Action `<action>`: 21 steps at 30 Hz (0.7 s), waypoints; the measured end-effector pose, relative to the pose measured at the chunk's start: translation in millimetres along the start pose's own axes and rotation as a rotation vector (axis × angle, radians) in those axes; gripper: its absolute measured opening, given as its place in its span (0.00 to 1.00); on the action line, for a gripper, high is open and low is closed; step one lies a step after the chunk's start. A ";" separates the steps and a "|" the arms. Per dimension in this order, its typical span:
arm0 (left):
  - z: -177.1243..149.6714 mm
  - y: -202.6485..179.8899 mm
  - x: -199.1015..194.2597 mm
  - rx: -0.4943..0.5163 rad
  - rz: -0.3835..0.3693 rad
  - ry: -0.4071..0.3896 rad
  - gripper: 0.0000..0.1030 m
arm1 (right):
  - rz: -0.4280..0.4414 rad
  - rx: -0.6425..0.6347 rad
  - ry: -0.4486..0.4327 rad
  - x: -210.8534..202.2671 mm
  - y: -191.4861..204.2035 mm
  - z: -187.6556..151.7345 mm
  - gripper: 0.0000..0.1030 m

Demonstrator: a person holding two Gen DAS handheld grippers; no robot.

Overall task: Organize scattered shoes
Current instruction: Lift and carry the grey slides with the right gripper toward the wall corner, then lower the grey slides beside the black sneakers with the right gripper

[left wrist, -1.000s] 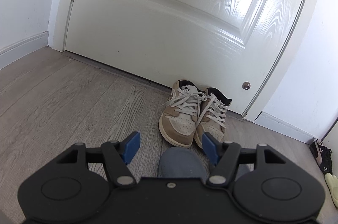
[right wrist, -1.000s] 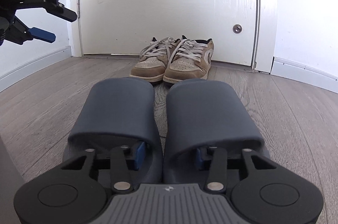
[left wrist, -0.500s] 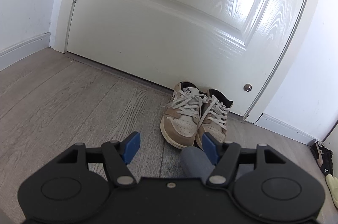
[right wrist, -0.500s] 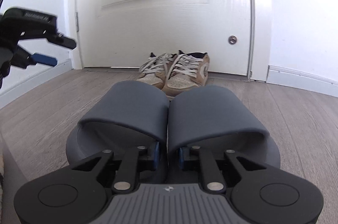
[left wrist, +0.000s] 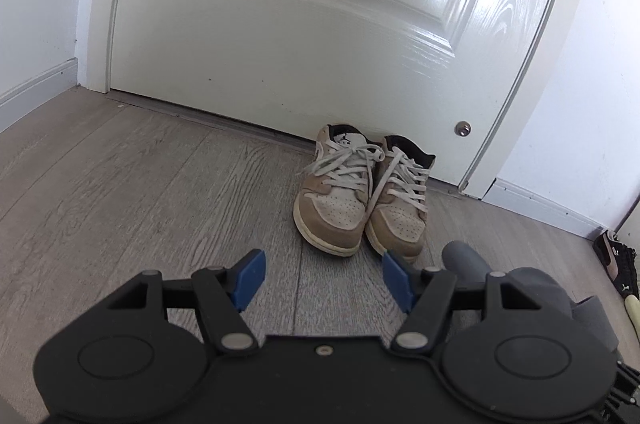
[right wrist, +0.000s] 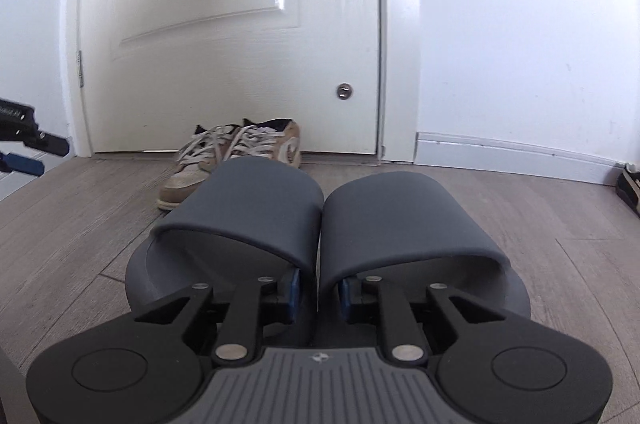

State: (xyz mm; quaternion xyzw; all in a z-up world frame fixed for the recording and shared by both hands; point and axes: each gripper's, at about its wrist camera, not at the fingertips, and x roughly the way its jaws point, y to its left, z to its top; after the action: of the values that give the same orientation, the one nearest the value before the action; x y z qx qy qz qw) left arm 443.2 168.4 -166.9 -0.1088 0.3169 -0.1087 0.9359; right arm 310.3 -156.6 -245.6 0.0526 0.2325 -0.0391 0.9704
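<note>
While my right gripper (right wrist: 318, 294) pinches the inner sides of two grey slides (right wrist: 256, 220) together, one blue pad tucked inside each strap, the pair sits side by side just in front of the camera, toes pointing toward the door (right wrist: 224, 23). I cannot tell whether the soles touch the floor (right wrist: 540, 224) or hang just above it.

My left gripper (left wrist: 322, 278) is spread wide and carries nothing; its blue fingertips (left wrist: 250, 274) frame bare floor. In the right wrist view it shows only as a dark edge with a blue tip at the far left (right wrist: 20, 159).

A pair of tan sneakers (left wrist: 360, 207) with white laces stands against the bottom of the door, heels to it and toes toward me, the two shoes touching along their inner sides. From the right wrist view the sneakers (right wrist: 224, 159) lie beyond and a little left of the slides, the left slide's strap covering part of them. From the left wrist view the slides (left wrist: 532, 284) appear low on the right, near the sneakers' toes and partly hidden behind my gripper.

A black shoe (left wrist: 616, 264) with white trim lies by the right wall, well apart from the sneakers, with a pale yellowish thing (left wrist: 633, 308) beside it that I cannot identify.
</note>
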 end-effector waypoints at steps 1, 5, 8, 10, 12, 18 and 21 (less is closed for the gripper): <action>-1.1 -5.7 3.2 0.009 -0.003 0.010 0.64 | -0.026 0.011 0.001 1.6 -9.7 0.3 0.22; -2.2 -36.5 22.4 0.035 -0.036 0.048 0.64 | -0.126 0.066 0.008 10.0 -52.6 1.6 0.22; 0.0 -69.4 45.2 0.054 -0.086 0.075 0.64 | -0.198 0.103 0.006 19.7 -98.0 4.0 0.23; 2.4 -99.2 65.4 0.081 -0.127 0.096 0.64 | -0.240 0.117 0.003 26.2 -126.0 5.5 0.23; 4.4 -126.7 84.6 0.110 -0.169 0.112 0.64 | -0.269 0.120 0.002 28.0 -149.0 7.2 0.23; 2.7 -196.8 142.1 0.166 -0.287 0.172 0.64 | -0.338 0.100 0.008 53.8 -225.7 14.1 0.23; -1.7 -223.5 165.6 0.191 -0.328 0.201 0.64 | -0.347 0.093 0.021 75.5 -267.4 14.2 0.23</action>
State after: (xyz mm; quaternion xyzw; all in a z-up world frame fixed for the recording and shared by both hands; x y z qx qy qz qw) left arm 540.6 -89.9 -201.6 -0.0586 0.3752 -0.2994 0.8753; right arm 356.9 -427.2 -289.8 0.0568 0.2462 -0.2160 0.9431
